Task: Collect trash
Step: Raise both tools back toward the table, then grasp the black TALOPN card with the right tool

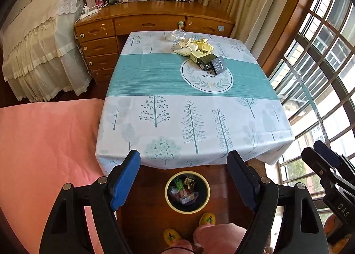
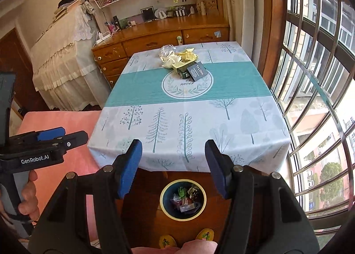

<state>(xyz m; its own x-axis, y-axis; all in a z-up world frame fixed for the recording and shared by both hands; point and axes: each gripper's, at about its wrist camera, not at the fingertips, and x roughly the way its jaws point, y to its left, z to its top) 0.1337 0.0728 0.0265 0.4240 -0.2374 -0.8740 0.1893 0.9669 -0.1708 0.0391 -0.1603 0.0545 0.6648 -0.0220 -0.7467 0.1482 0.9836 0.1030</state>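
Note:
A heap of trash lies on the far half of the table [image 1: 155, 121]: a clear plastic wrapper [image 1: 176, 34], crumpled cream and yellow paper [image 1: 193, 46], a green-and-cream box [image 1: 203, 58] and a dark "TALON" card [image 1: 218, 65]. In the right wrist view the same pile shows the box [image 2: 184, 68] and card [image 2: 197, 72]. A round yellow-rimmed bin [image 1: 187, 191] [image 2: 183, 198] stands on the floor below the near table edge, holding wrappers. My left gripper [image 1: 184, 178] hangs open and empty above the bin. My right gripper [image 2: 173, 167] is also open with nothing between its fingers.
A pink bed [image 1: 44, 154] flanks the table on the left. A wooden desk with drawers [image 1: 150, 21] stands behind the table, a barred window [image 1: 321, 76] to the right. Yellow slippers [image 1: 207, 219] show beside the bin. The other gripper [image 2: 44, 143] appears at the left of the right wrist view.

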